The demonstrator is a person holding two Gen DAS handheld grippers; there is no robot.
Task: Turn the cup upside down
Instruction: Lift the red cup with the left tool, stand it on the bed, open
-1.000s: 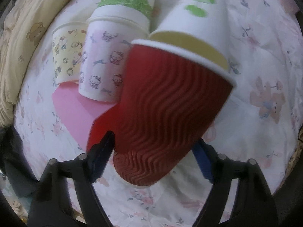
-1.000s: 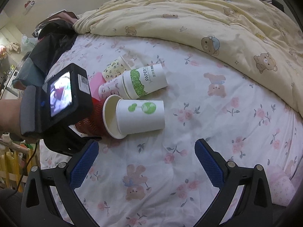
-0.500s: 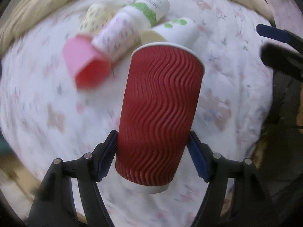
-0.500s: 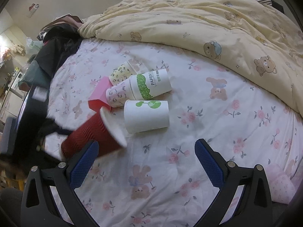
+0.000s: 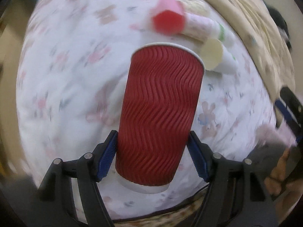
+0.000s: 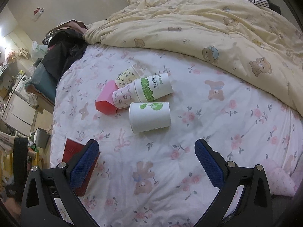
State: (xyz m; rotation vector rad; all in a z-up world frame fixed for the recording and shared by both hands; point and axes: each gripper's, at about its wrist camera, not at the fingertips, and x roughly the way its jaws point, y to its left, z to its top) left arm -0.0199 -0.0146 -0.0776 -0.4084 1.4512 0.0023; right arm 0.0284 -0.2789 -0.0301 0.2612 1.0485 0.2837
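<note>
My left gripper is shut on a red ripple-wall paper cup, held near its white base, with the rim pointing away from the camera toward the bed. The cup is lifted off the floral sheet. In the right wrist view the same red cup shows at the lower left, partly hidden behind my left finger. My right gripper is open and empty above the sheet, in front of the other cups.
Several cups lie on their sides in a cluster: a white cup with green print, a "PAPER" cup, a pink kitty cup, a yellow patterned cup and a pink hexagonal cup. A yellow bear quilt covers the far side.
My left gripper has carried the red cup away from the cluster to the bed's left edge and turned it. The cluster now lies farther off. The right gripper has stayed nearly still.
</note>
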